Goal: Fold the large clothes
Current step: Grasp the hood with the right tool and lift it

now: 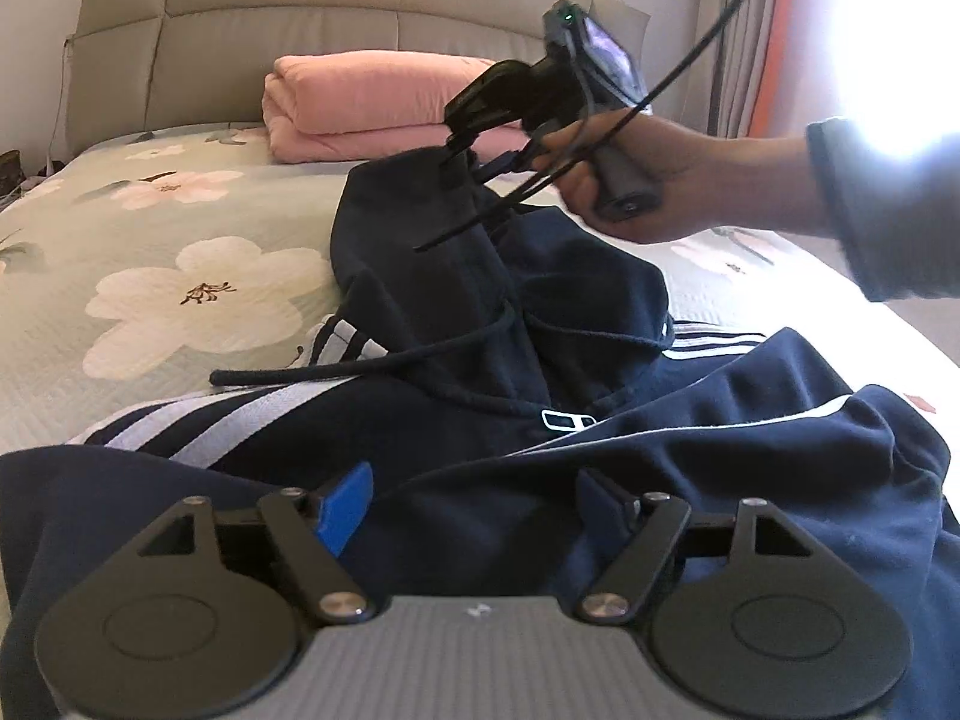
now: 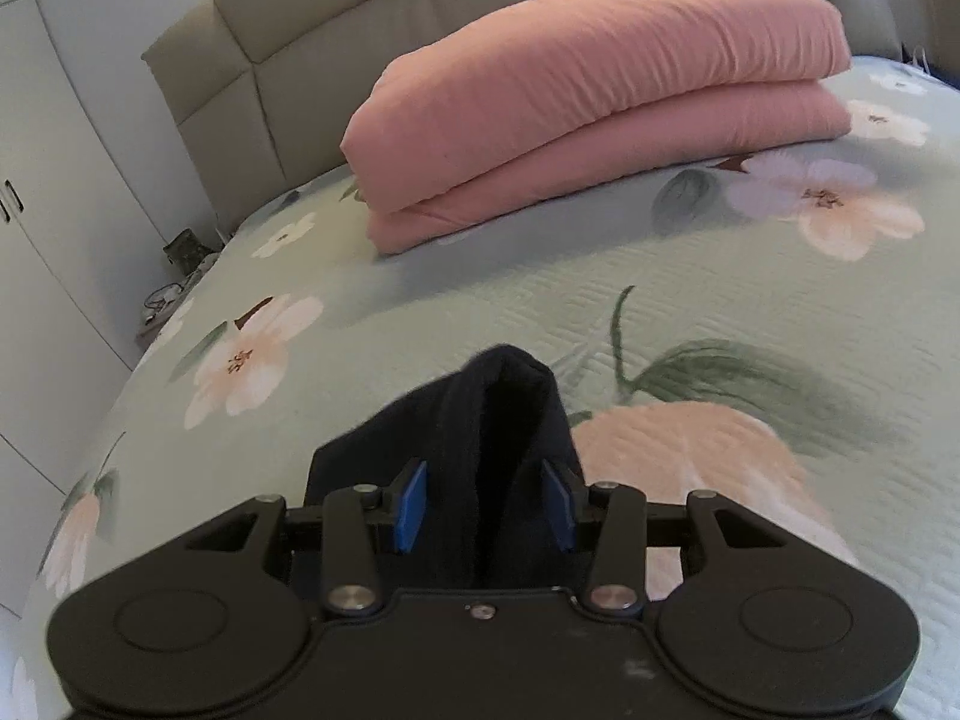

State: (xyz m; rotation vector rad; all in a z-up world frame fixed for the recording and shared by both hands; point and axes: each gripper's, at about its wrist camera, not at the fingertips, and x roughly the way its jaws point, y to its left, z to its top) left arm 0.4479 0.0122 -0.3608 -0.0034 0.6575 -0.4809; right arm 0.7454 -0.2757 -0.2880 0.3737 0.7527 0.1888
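The dark blue hoodie (image 1: 480, 360) lies in the middle of the bed, on the flowered bedspread (image 1: 150, 276). It has white stripes along its sleeves, a thin cord hanging loose to one side, and a small white badge near the neck. Its body is bunched in soft folds right under my left gripper (image 1: 474, 507). The hood is pulled up into a point.

My left jaws are spread wide above the folds and nothing is between them.

My right gripper (image 2: 485, 507) is up at the hood. The tip of the hood stands between its blue pads (image 2: 411, 507). The jaws are partly apart, and I cannot tell if they press the cloth.

My right hand (image 1: 624, 180) holds the handle. Past the hood is bare bedspread, then a folded pink blanket (image 2: 600, 102) by the padded headboard (image 1: 300, 30). The bed's edge is close on the right.
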